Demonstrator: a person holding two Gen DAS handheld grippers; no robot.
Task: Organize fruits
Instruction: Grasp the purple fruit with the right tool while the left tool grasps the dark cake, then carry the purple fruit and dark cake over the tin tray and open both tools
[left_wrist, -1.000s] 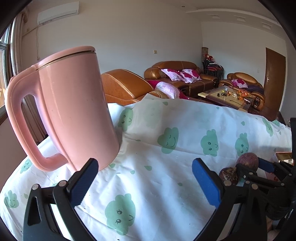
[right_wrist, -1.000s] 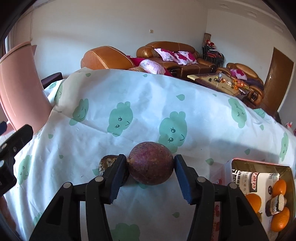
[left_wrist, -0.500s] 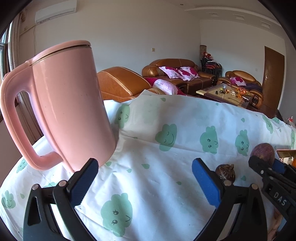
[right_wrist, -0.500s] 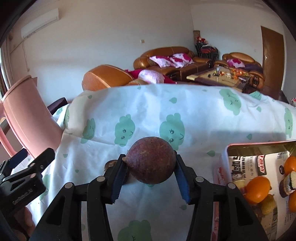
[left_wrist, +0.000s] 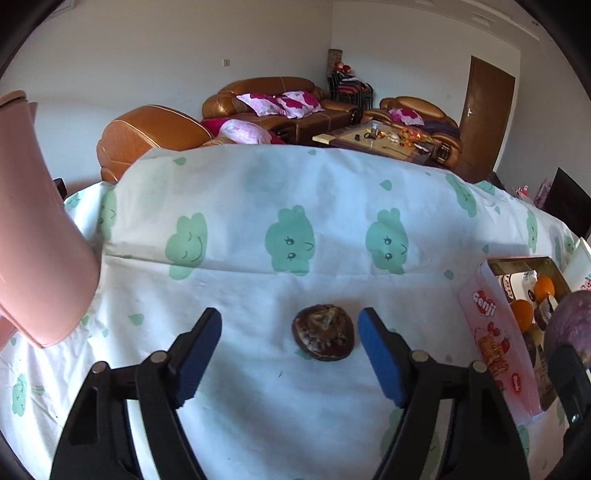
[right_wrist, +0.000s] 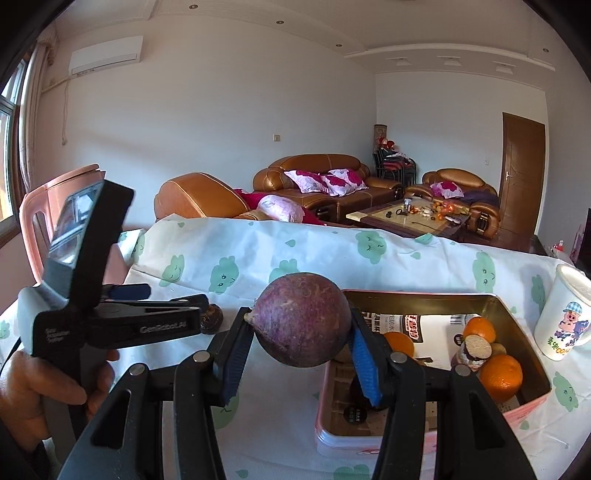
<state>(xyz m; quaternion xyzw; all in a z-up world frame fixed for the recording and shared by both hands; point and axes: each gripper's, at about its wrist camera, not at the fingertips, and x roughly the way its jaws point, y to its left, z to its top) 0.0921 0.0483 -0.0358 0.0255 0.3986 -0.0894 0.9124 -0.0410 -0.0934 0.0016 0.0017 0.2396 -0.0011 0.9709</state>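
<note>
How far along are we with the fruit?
Done: oranges already sit in the tin. In hand: the right gripper holds the purple fruit lifted beside the tin. Left: the brown fruit lies on the cloth between the open left gripper fingers.

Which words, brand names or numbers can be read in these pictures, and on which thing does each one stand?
"GenRobot.AI": on the side of the left gripper.
"genji": on the pink side of the tin box.
Small white print on the left gripper's body, beside the hand: too blurred to read.
Red label on the paper inside the tin box: too small to read.
Green characters under the cartoon pig on the white cup: not legible.
</note>
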